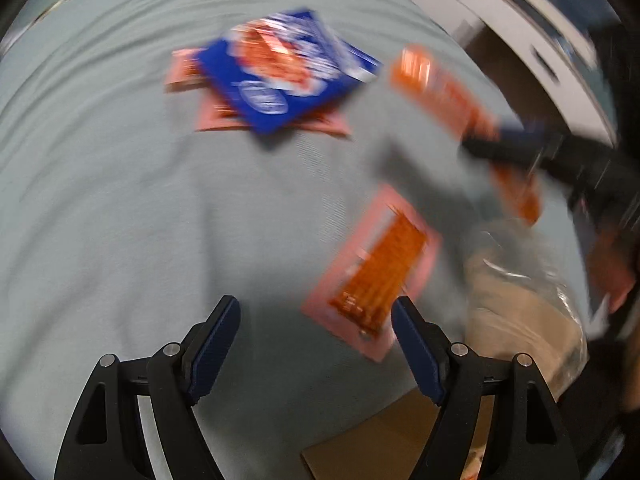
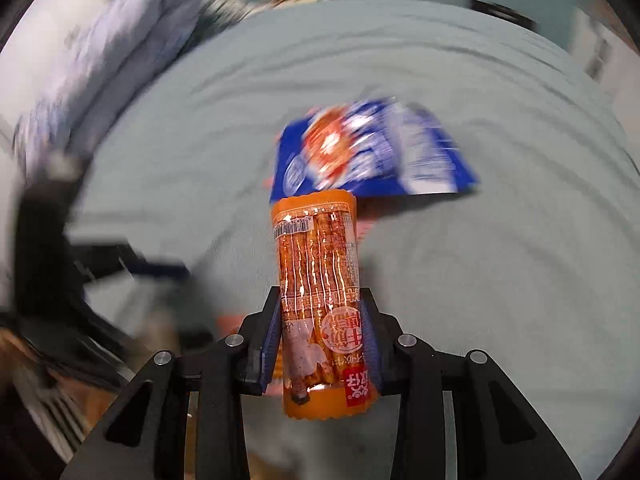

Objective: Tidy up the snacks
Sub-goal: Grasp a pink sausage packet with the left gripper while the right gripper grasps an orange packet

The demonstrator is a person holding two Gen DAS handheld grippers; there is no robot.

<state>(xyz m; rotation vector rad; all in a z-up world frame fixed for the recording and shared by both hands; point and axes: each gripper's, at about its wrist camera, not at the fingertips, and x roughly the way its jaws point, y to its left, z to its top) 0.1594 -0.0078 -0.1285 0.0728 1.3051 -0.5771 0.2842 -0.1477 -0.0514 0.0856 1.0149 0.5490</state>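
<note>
My right gripper [image 2: 320, 312] is shut on an orange snack-stick packet [image 2: 318, 264] and holds it above the grey-green cloth; the packet also shows in the left wrist view [image 1: 444, 92], held by the right gripper [image 1: 500, 144]. A blue snack bag [image 1: 288, 72] lies on pink packets [image 1: 216, 114] at the far middle; it also shows in the right wrist view [image 2: 368, 152]. My left gripper [image 1: 316, 316] is open and empty above the cloth, close to a pink packet with orange sticks [image 1: 376, 272]. Both views are motion-blurred.
A clear plastic bag [image 1: 520, 292] lies to the right of the pink packet. A brown cardboard piece [image 1: 380, 440] sits at the near edge. A white perforated frame [image 1: 500, 12] stands beyond the cloth. A bluish fabric bundle [image 2: 120, 40] lies far left.
</note>
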